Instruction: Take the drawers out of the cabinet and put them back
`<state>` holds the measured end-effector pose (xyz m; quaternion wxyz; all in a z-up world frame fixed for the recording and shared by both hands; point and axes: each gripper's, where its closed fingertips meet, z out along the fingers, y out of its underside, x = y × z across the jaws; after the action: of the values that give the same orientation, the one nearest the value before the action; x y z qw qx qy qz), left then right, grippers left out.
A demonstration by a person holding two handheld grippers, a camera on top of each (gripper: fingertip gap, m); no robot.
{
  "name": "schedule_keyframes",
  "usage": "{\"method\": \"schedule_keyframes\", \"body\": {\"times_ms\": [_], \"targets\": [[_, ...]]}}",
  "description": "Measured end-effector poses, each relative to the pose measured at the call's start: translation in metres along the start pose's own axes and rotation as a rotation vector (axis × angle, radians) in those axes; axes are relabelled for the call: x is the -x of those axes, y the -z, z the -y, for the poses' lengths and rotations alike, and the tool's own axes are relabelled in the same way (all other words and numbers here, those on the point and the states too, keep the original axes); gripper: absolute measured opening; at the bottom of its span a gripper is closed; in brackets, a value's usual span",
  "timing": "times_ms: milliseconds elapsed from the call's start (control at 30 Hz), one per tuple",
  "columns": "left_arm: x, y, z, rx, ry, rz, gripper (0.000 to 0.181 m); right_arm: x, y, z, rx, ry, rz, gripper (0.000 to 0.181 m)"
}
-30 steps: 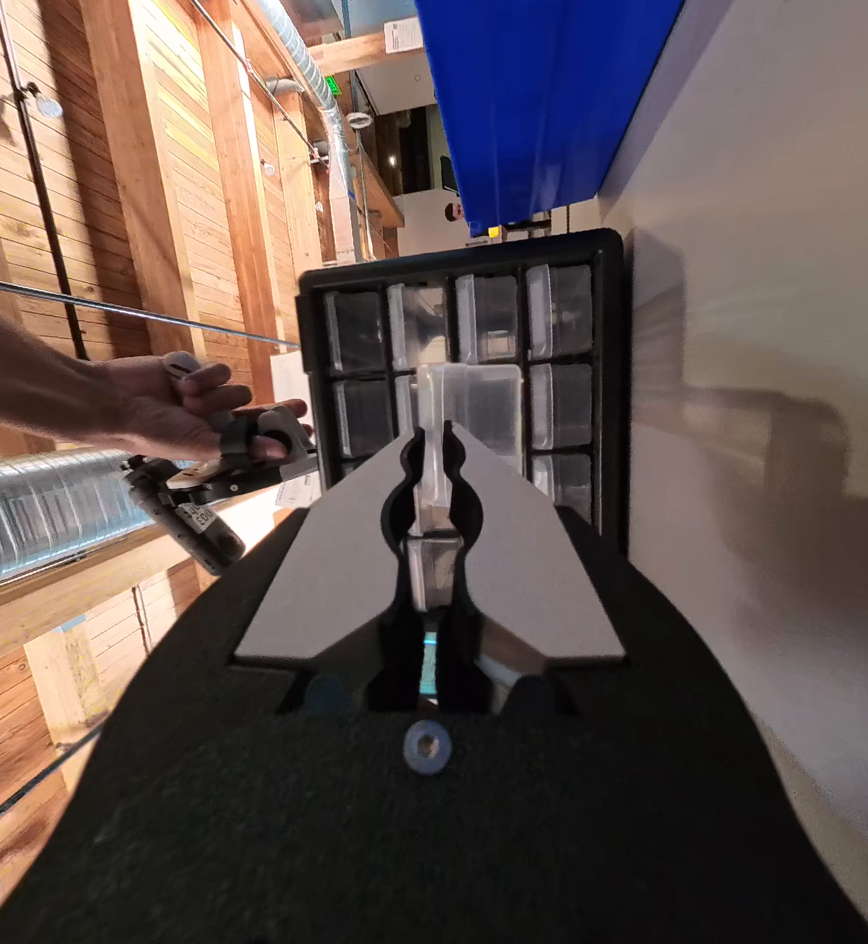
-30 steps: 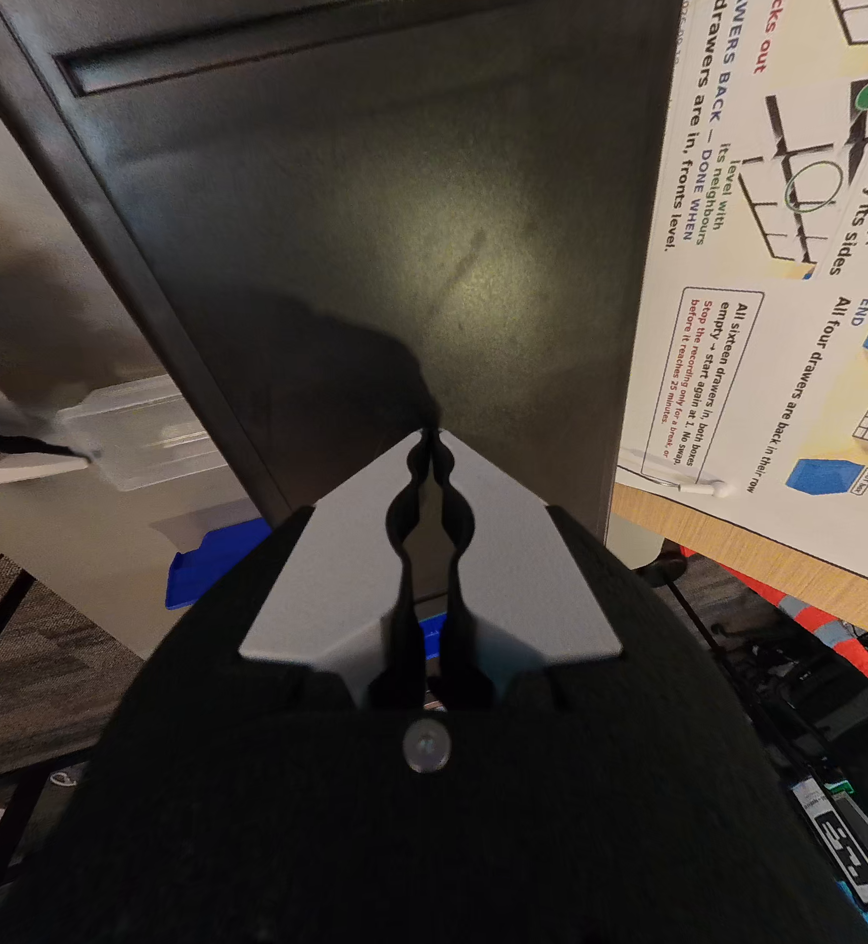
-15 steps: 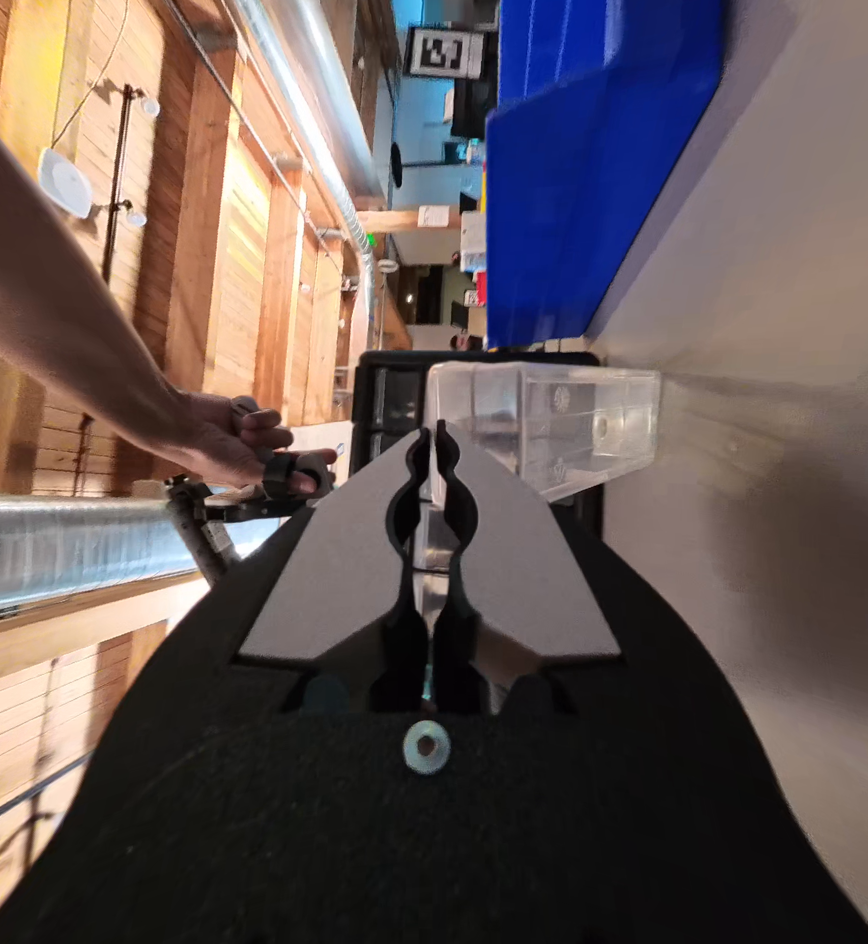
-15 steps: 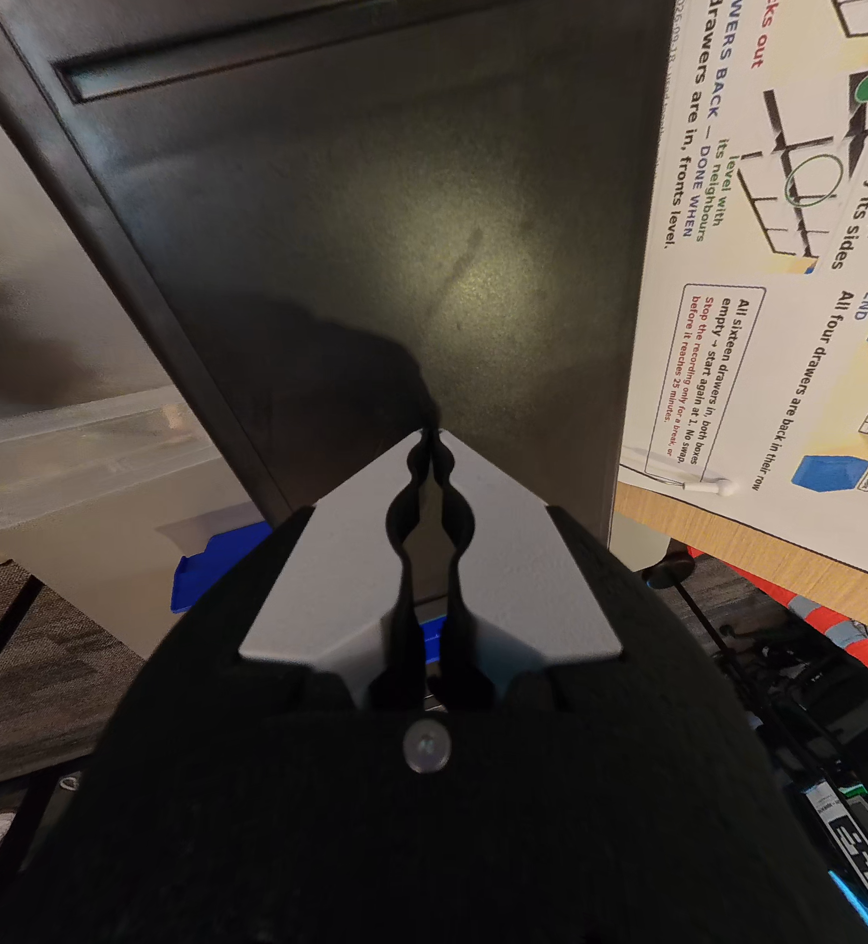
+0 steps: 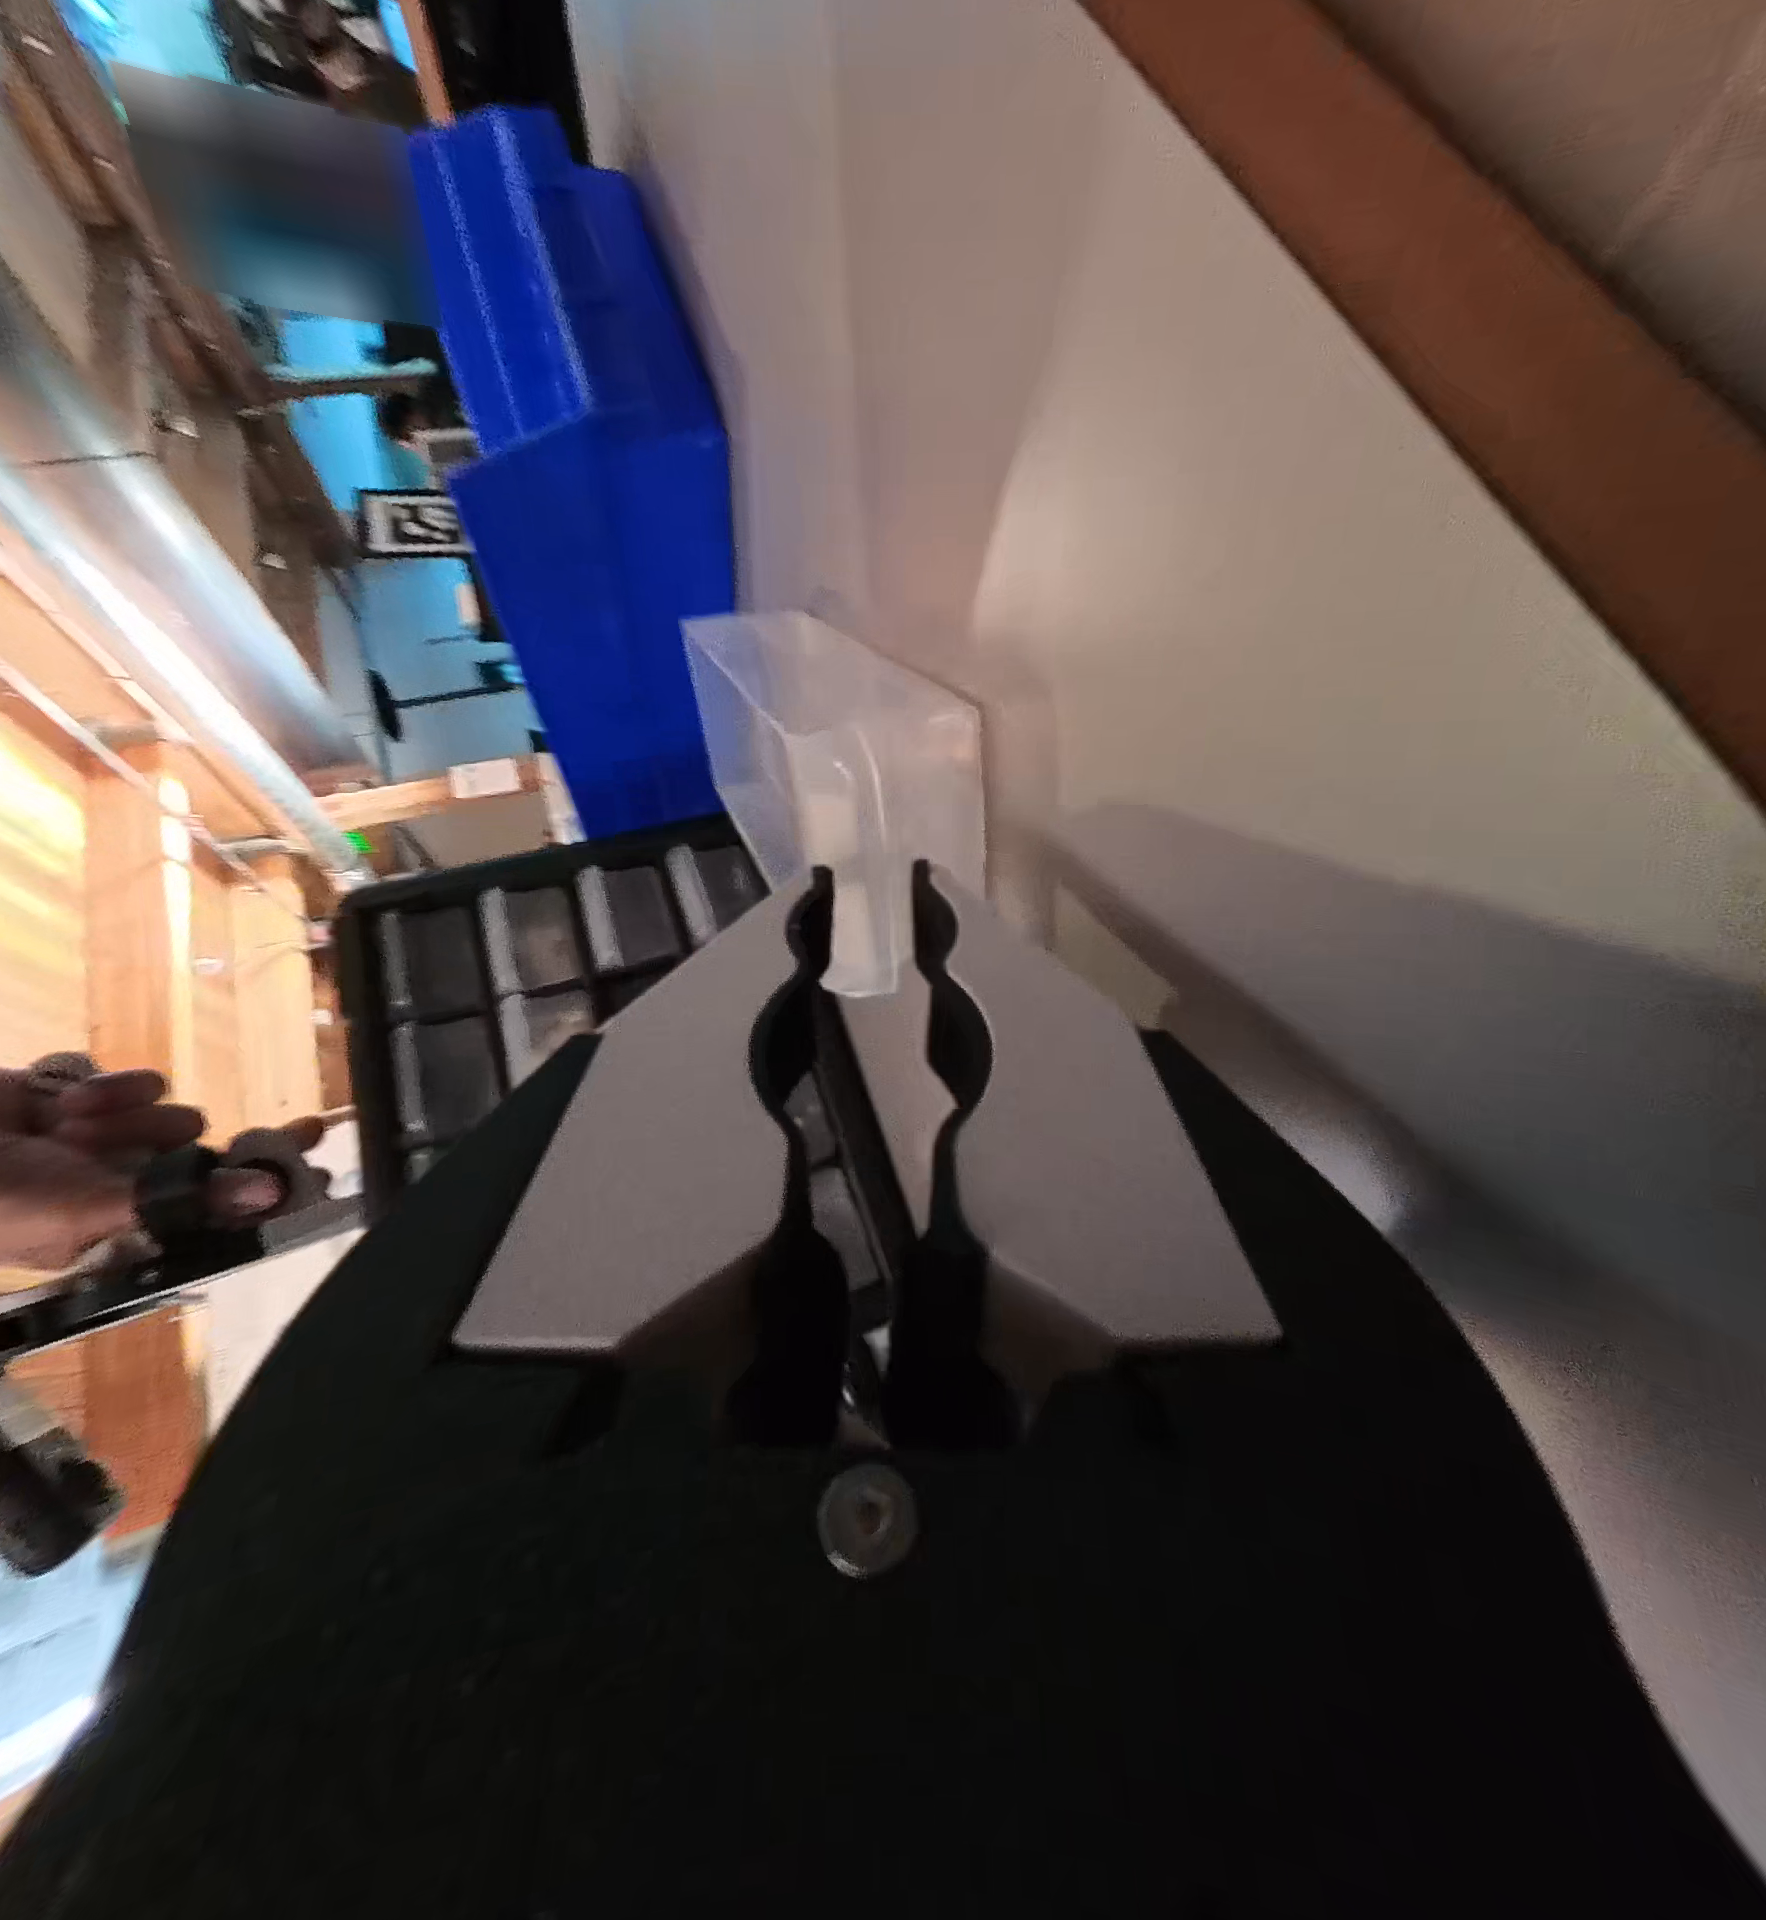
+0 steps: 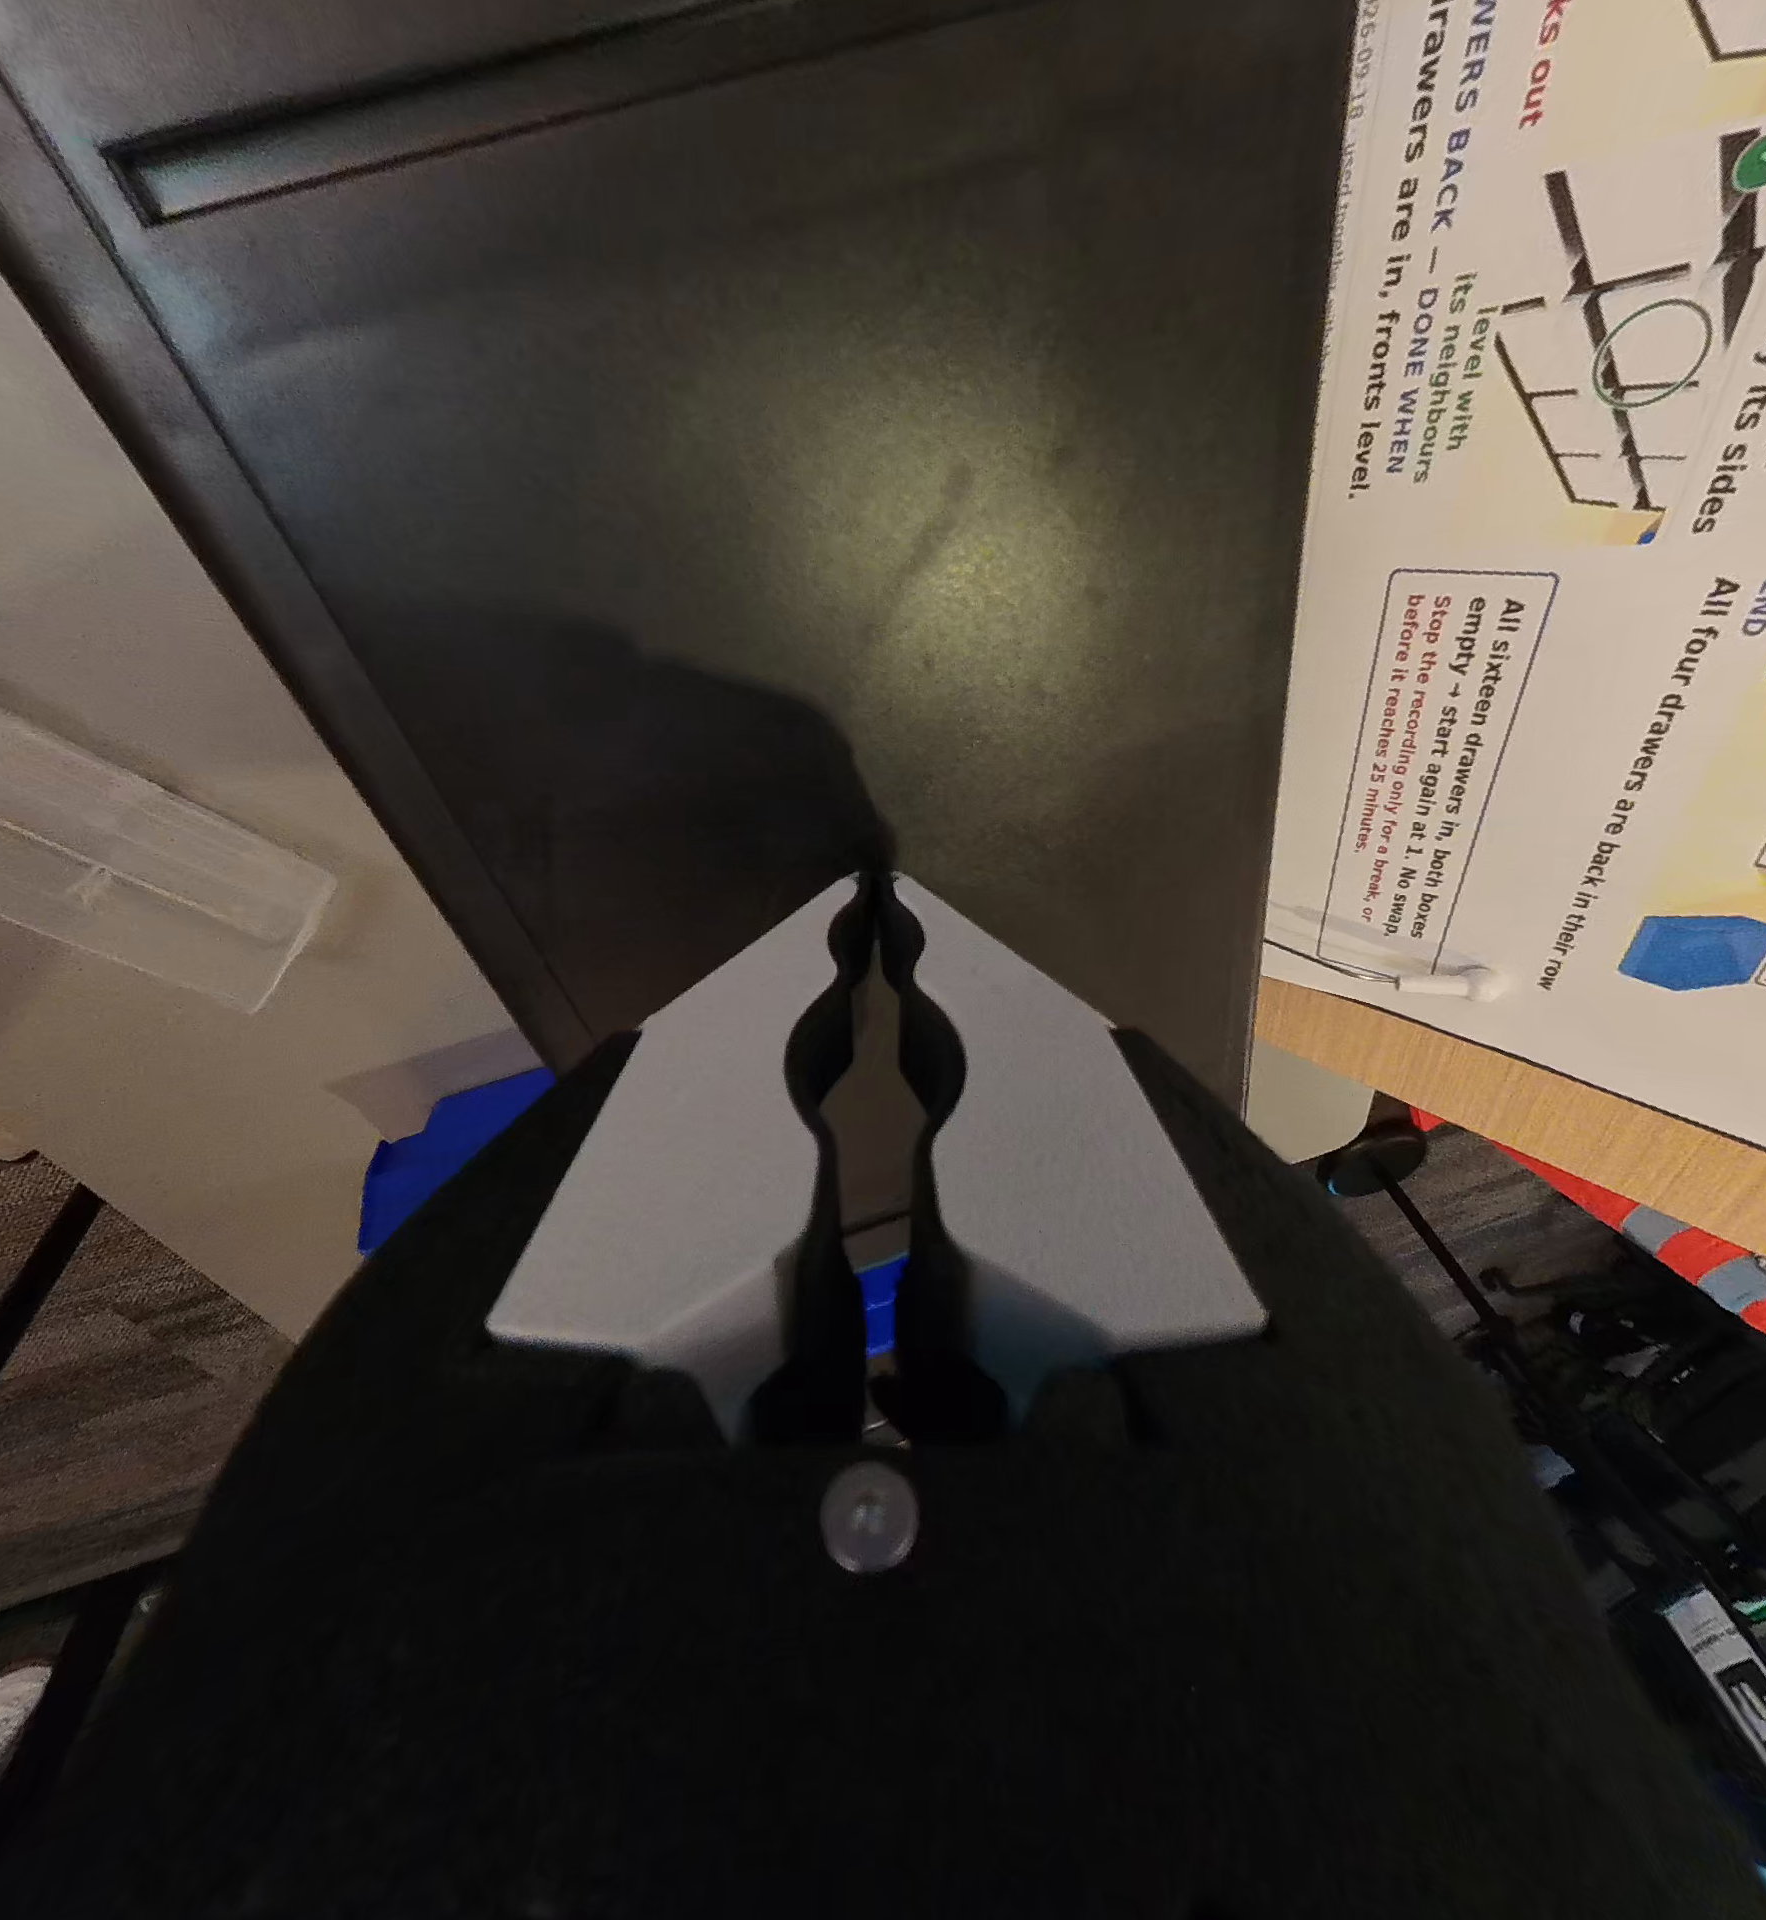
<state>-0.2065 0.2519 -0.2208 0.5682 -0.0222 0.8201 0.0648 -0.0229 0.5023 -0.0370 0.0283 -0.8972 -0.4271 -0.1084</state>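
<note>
The black cabinet with small clear drawers stands on the white table. One clear drawer lies out of the cabinet on the table. Its front tab sits between the fingertips of my left gripper, whose jaws stand apart around the tab. In the right wrist view my right gripper is shut and empty, tips against the cabinet's flat black panel. The same drawer shows at the left on the table. The hand holding the right gripper shows at the far left.
Blue bins stand on the table beyond the drawer and cabinet; a blue bin also shows by the cabinet. A printed instruction sheet lies on a wooden board right of the cabinet. Cables and gear lie on the floor below.
My left gripper carried the drawer away from the cabinet, set it on the table, and its jaws have spread apart. The right gripper has stayed shut against the cabinet.
</note>
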Motion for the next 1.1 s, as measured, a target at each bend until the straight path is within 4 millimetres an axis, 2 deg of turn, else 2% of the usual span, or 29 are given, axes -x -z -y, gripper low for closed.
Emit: {"method": "schedule_keyframes", "body": {"times_ms": [100,200,233,267,300,367,433,467,533,567,600,667,733,800,967,1033,1100], "targets": [[-0.002,0.002,-0.016,0.075,0.063,-0.070,0.030,0.000,0.000,0.000,-0.017,-0.019,-0.017,0.000],[0.002,0.014,-0.031,0.143,0.149,-0.090,0.041,-0.002,0.002,-0.002,-0.051,0.003,-0.075,0.000],[0.001,0.021,-0.038,0.171,0.191,-0.110,0.046,-0.003,0.005,-0.005,-0.067,0.004,-0.102,0.008],[0.000,0.028,-0.045,0.207,0.232,-0.129,0.046,-0.001,0.011,-0.006,-0.116,0.001,-0.128,0.024],[0.000,0.036,-0.053,0.243,0.289,-0.141,0.046,0.007,0.021,-0.003,-0.197,0.001,-0.131,0.033],[-0.009,0.052,-0.073,0.365,0.532,-0.213,0.049,0.046,0.044,0.005,-0.388,0.048,-0.084,0.043],[0.006,0.064,-0.085,0.442,0.919,-0.115,0.040,0.104,0.050,-0.001,-0.494,0.168,-0.041,0.054],[0.011,0.070,-0.083,0.440,1.186,-0.086,0.040,0.135,0.042,-0.010,-0.505,0.237,-0.016,0.057],[0.017,0.077,-0.065,0.347,1.666,-0.092,0.041,0.205,0.010,-0.031,-0.483,0.363,0.105,0.059],[0.019,0.081,-0.056,0.316,1.764,-0.125,0.042,0.241,-0.014,-0.045,-0.435,0.391,0.213,0.063],[0.027,0.084,-0.054,0.275,1.777,-0.105,0.046,0.266,-0.042,-0.059,-0.358,0.410,0.258,0.076],[0.032,0.084,-0.057,0.225,1.756,-0.014,0.042,0.275,-0.089,-0.073,-0.271,0.481,0.124,0.084],[0.020,0.074,-0.054,0.226,1.768,-0.036,0.041,0.281,-0.112,-0.072,-0.278,0.503,0.083,0.083],[0.014,0.065,-0.047,0.206,1.794,-0.100,0.041,0.283,-0.118,-0.065,-0.311,0.524,0.051,0.080],[0.025,0.059,-0.046,0.127,1.852,-0.093,0.041,0.291,-0.140,-0.052,-0.303,0.536,0.051,0.069],[0.024,0.062,-0.047,0.134,1.842,-0.093,0.041,0.295,-0.139,-0.050,-0.310,0.543,0.060,0.060],[0.020,0.067,-0.047,0.158,1.828,-0.093,0.041,0.293,-0.123,-0.052,-0.338,0.539,0.026,0.058]]}}
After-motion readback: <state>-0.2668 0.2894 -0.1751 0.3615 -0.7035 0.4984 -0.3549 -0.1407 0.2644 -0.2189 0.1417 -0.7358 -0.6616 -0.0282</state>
